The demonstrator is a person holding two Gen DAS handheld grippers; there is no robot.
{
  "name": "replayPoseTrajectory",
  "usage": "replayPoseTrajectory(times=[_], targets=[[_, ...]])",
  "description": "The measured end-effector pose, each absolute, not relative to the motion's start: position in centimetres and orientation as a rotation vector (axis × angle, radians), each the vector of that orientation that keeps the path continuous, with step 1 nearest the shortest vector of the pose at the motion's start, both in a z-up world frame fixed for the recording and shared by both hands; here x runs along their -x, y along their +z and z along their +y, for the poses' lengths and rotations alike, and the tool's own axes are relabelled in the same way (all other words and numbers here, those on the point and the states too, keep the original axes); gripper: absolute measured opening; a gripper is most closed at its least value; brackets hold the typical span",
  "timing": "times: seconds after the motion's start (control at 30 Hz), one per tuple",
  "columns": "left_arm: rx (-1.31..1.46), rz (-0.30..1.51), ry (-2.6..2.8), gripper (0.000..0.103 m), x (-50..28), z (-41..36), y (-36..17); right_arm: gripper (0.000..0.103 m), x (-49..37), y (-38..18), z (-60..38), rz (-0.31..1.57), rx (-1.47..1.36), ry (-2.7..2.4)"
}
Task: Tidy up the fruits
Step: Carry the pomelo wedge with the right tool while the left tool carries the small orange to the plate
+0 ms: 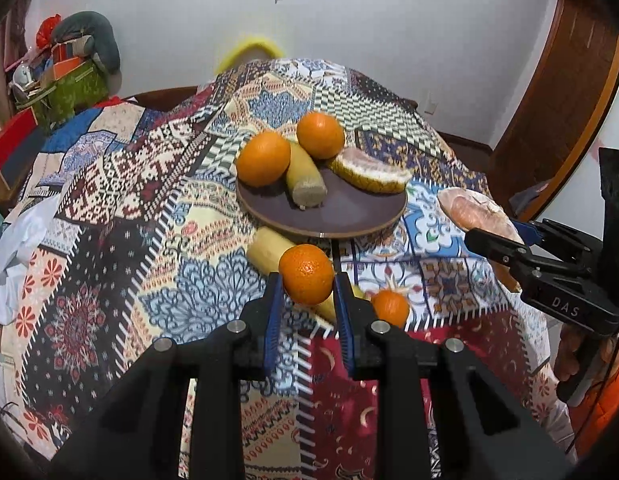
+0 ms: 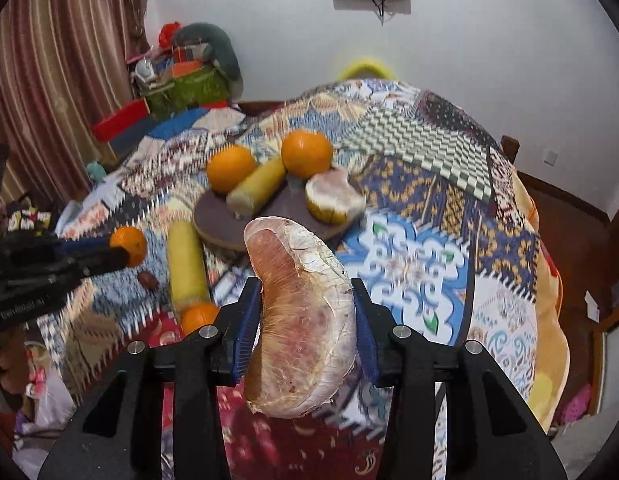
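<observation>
Mid-carry: both grippers loaded, plate is the drop target

Currently both tools are in the transfer step. Left gripper [image 1: 307, 294] has its jaws clamped on a small orange [image 1: 306, 274], held clear above the patterned cloth [image 1: 89, 208] that covers the surface. Right gripper [image 2: 307, 320] has its jaws closed on a peeled pomelo segment [image 2: 303, 320], also lifted, nose pointing at the plate.

Dark round plate [image 1: 349, 216] already carries two oranges [image 1: 263, 158], one yellow cut stalk [image 1: 303, 178] between them, and a pomelo wedge with rind [image 1: 369, 174] on its right side. Bare plate area is the near edge, front and right.

Loose on the cloth: a second yellow stalk [image 2: 186, 264], another small orange [image 2: 198, 317] just beside its near end, and a small dark fruit [image 2: 148, 280], too small to identify.

Judgement: task looks roughly half done. Next move calls for advancing each load over the free near part of the plate, lowering until it rests, then releasing.

Risks:
- round orange may roll off the flat, near-rimless plate; best seated against the stalk or the other oranges
- pomelo segment looks soft; squeeze should stay light
- both tools converge on the same spot, so one at a time
</observation>
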State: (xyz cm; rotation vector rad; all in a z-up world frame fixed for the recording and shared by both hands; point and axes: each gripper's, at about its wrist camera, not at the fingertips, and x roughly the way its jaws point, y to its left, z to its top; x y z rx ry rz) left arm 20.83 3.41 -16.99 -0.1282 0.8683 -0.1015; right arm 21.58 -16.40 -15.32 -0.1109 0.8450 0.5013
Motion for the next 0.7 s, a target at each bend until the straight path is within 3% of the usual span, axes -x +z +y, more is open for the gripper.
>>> replayPoseTrajectory(times=[0.7], targets=[[0.119,0.81,-0.083,0.025,-27.3,5.1,-16.0,0.04,-27.2,-13.3,-13.2,0.745,0.09,0.519]])
